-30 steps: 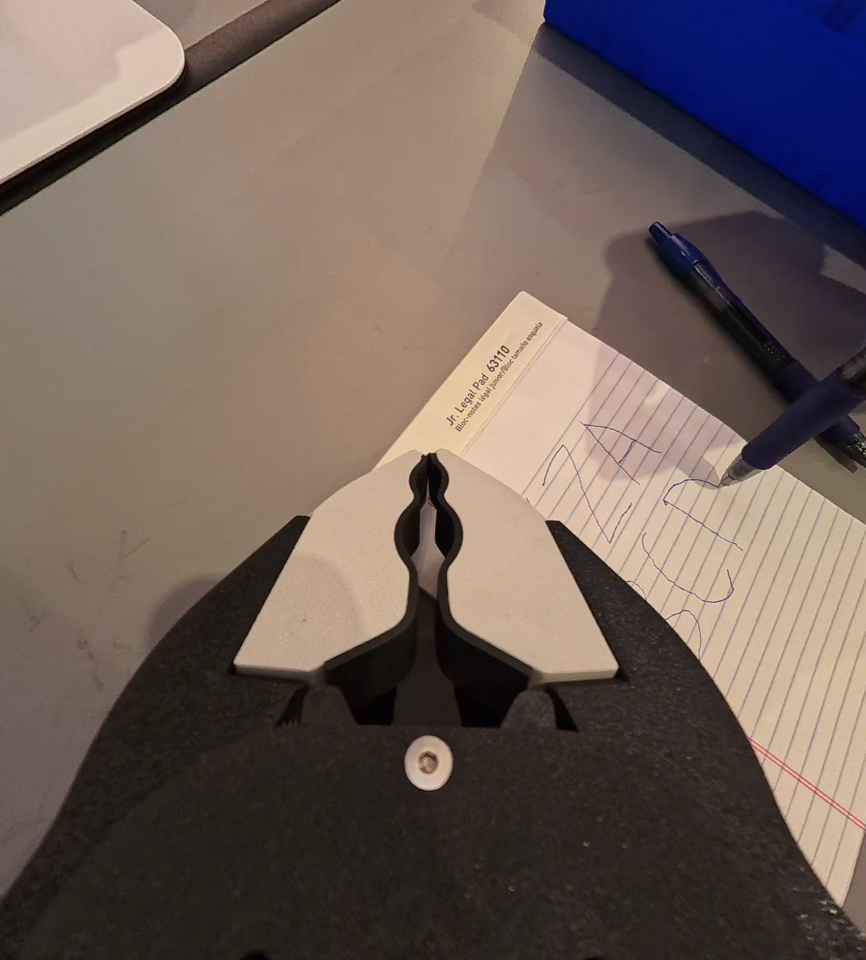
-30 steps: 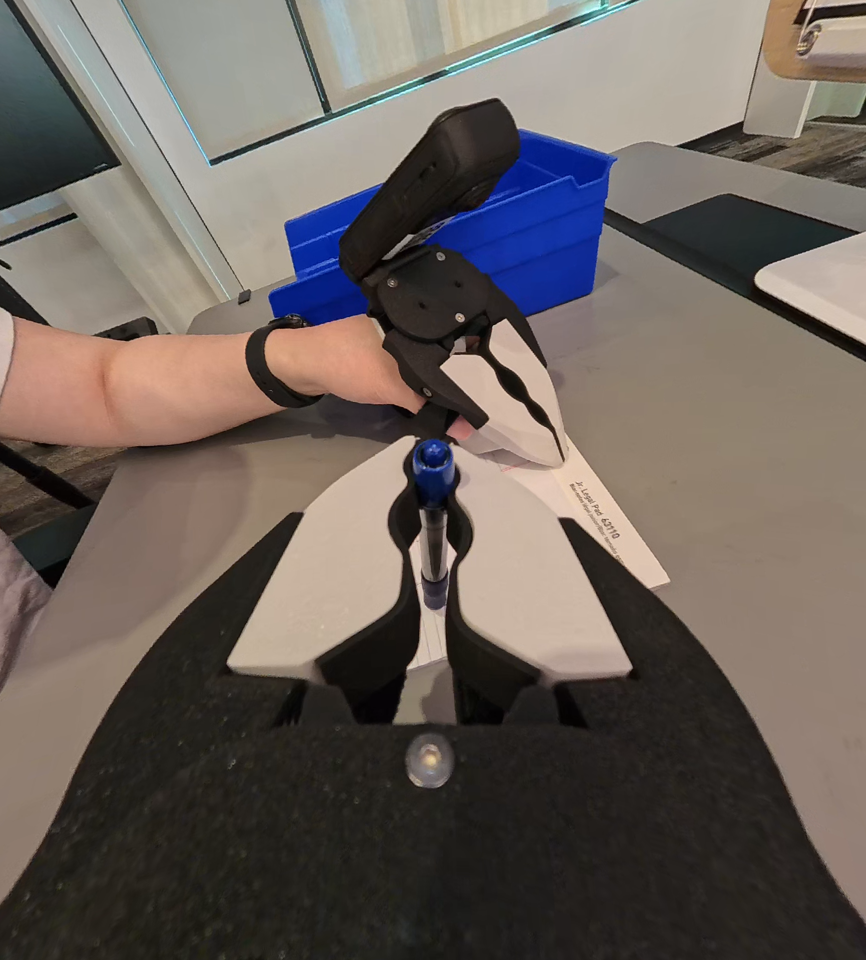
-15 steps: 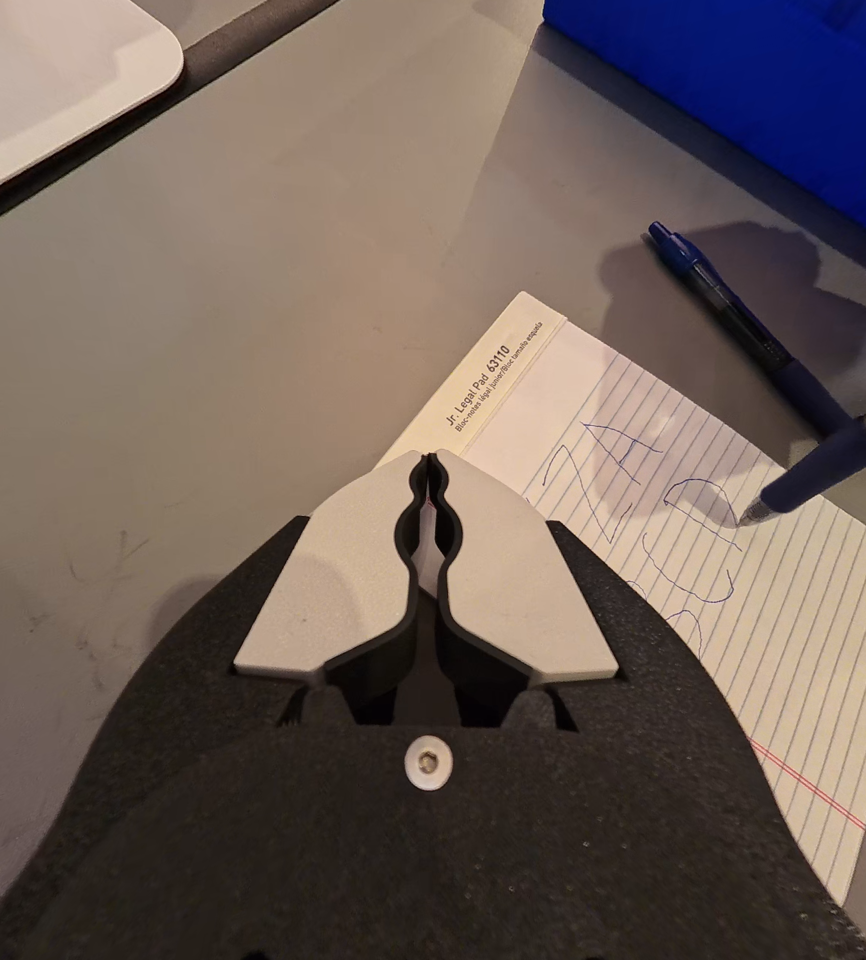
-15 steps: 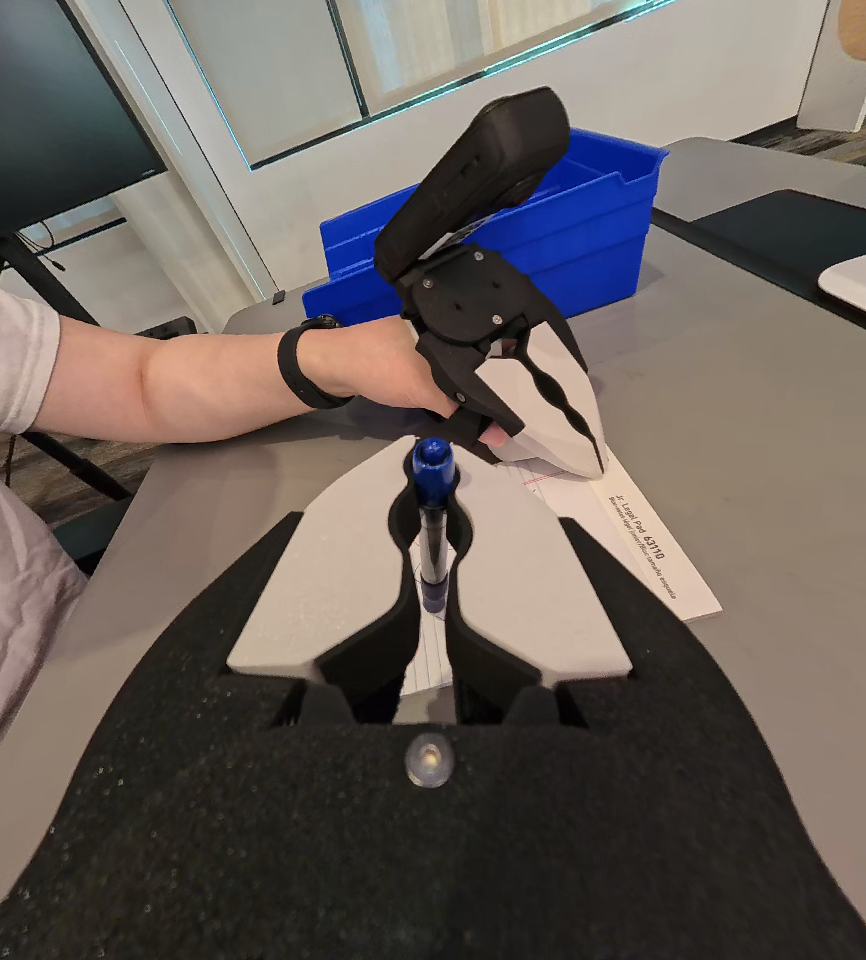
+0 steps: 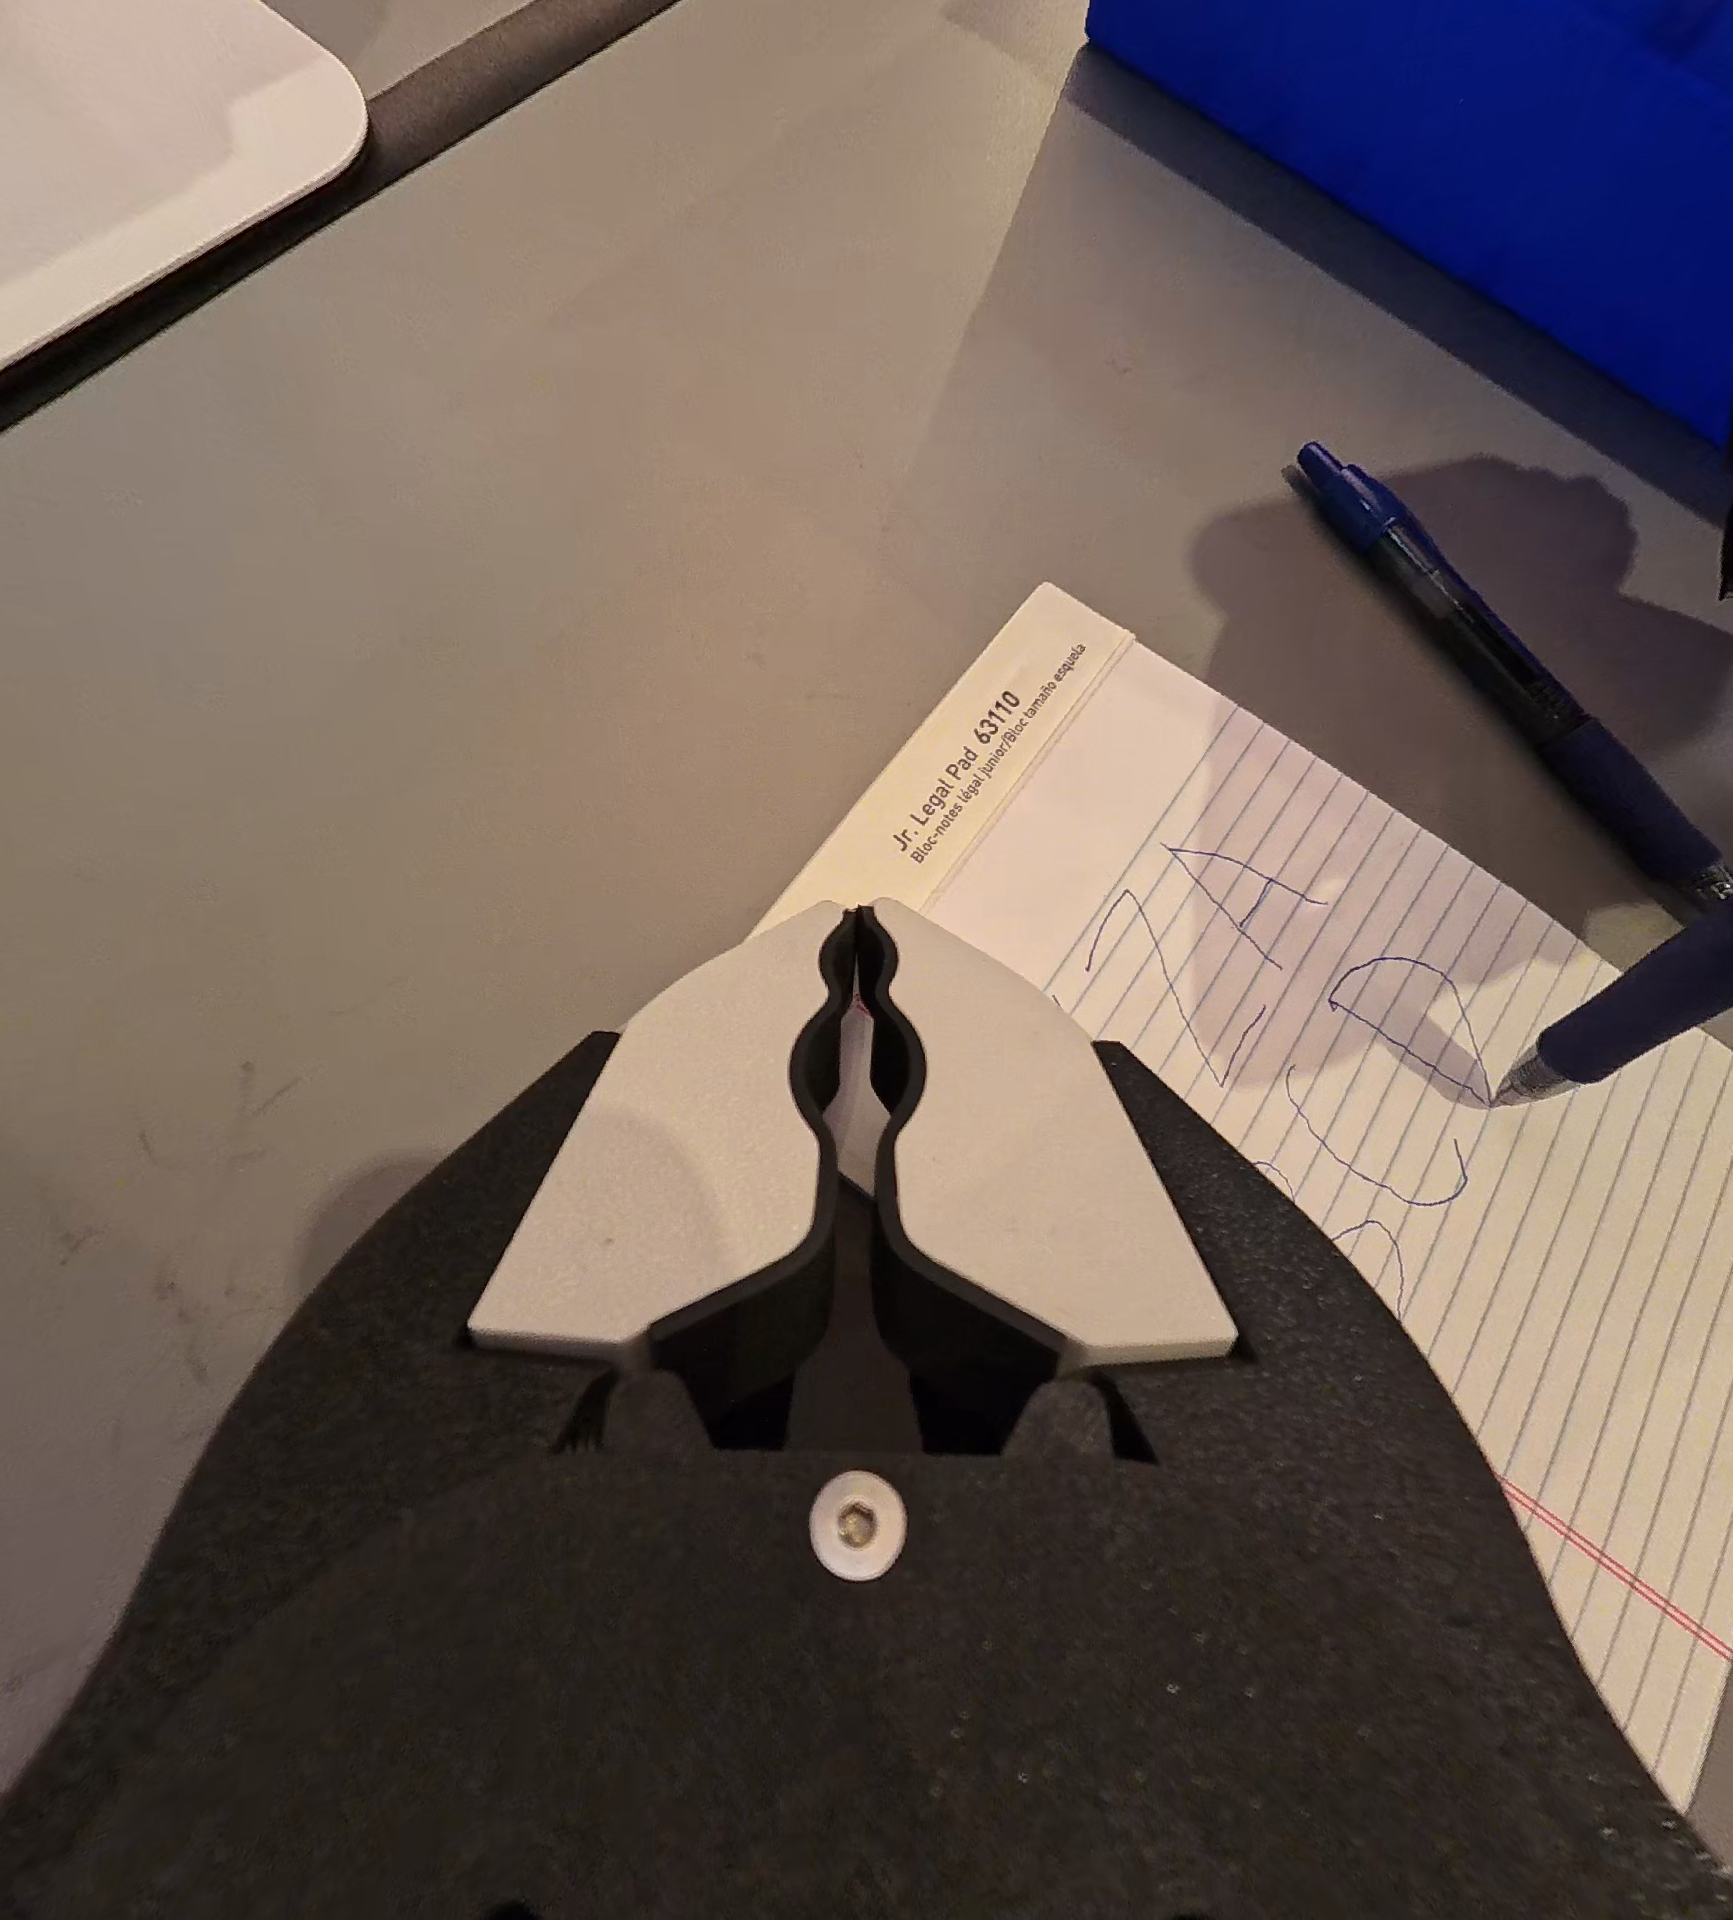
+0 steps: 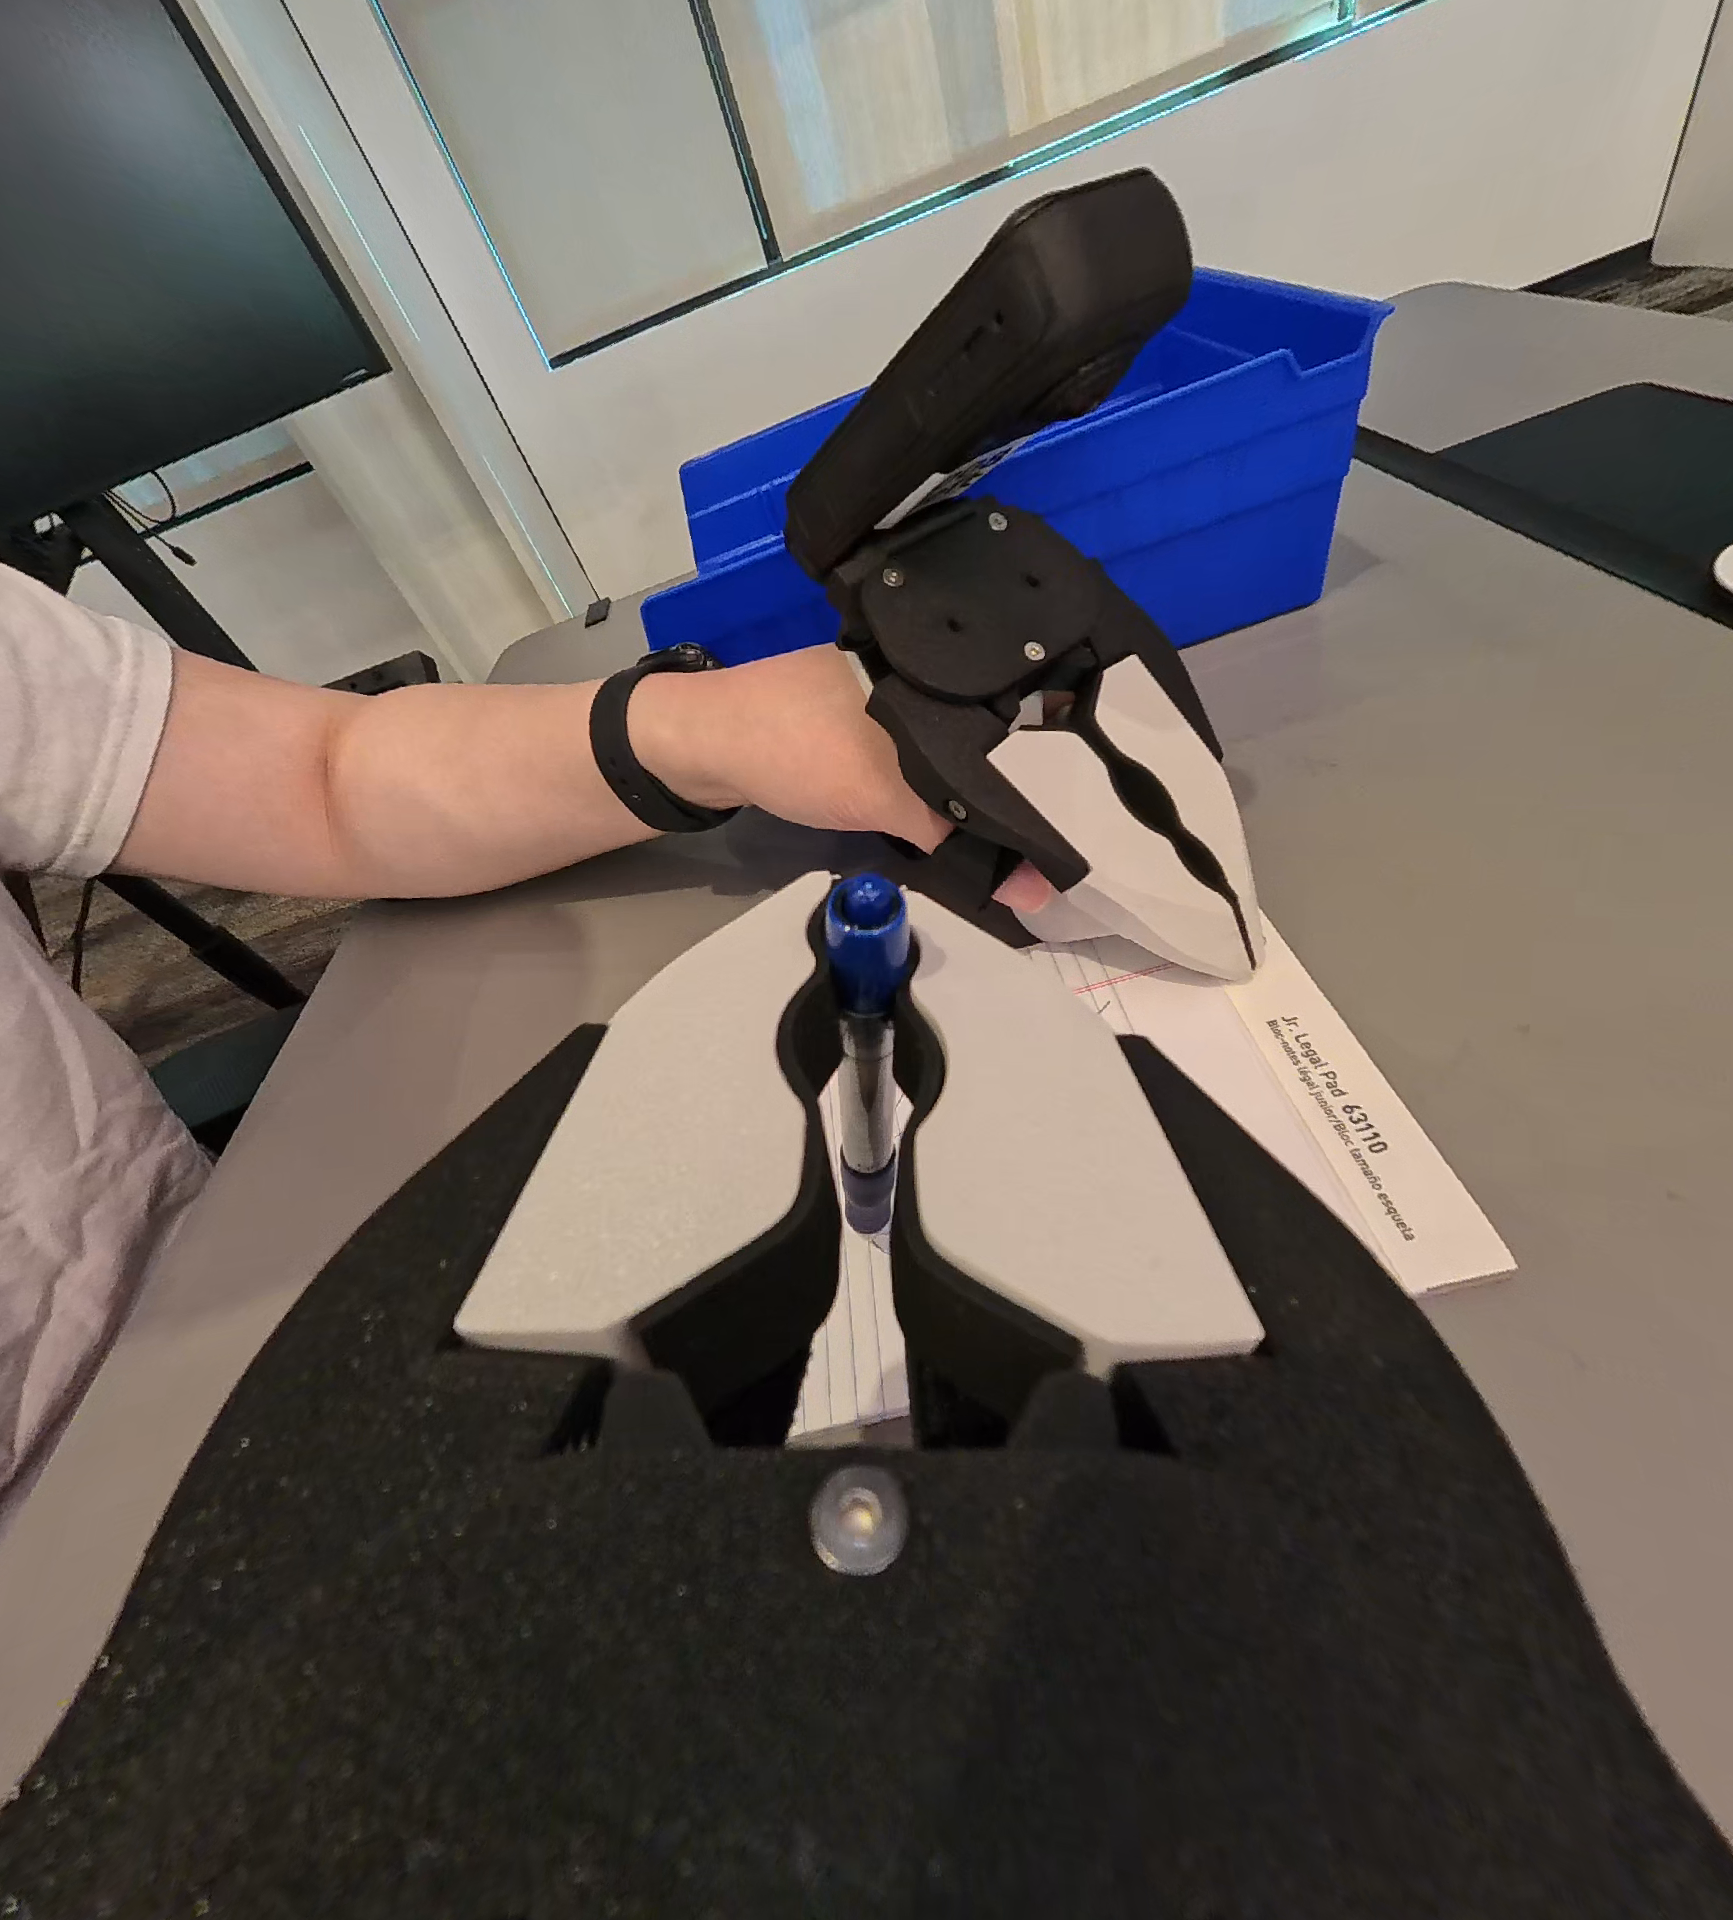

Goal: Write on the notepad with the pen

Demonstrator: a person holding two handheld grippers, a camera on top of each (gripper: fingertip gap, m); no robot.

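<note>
A white lined notepad (image 5: 1527, 1382) lies on the grey table and bears blue pen marks. My left gripper (image 5: 860, 914) is shut and empty, with its tips resting on the pad's near top corner. It also shows in the right wrist view (image 6: 1241, 940), pressing down on the pad (image 6: 1361, 1153). My right gripper (image 6: 867, 899) is shut on a blue pen (image 6: 864, 1081), held upright. In the left wrist view this pen (image 5: 1672, 997) comes in from the right, with its tip touching the page at the end of a curved letter.
A second blue pen (image 5: 1496, 675) lies on the table beyond the pad. A blue bin (image 6: 1236, 499) stands behind. A white board (image 5: 62, 187) is at the far left. A person's forearm (image 6: 405, 769) with a black wristband holds the left gripper. A dark monitor (image 6: 62, 229) stands off the table. My hands' fingertips stand some 12 centimetres from each other.
The pen tip has moved down the page and finished a new curved letter with a slanted stroke. The left gripper has stayed put on the pad.
</note>
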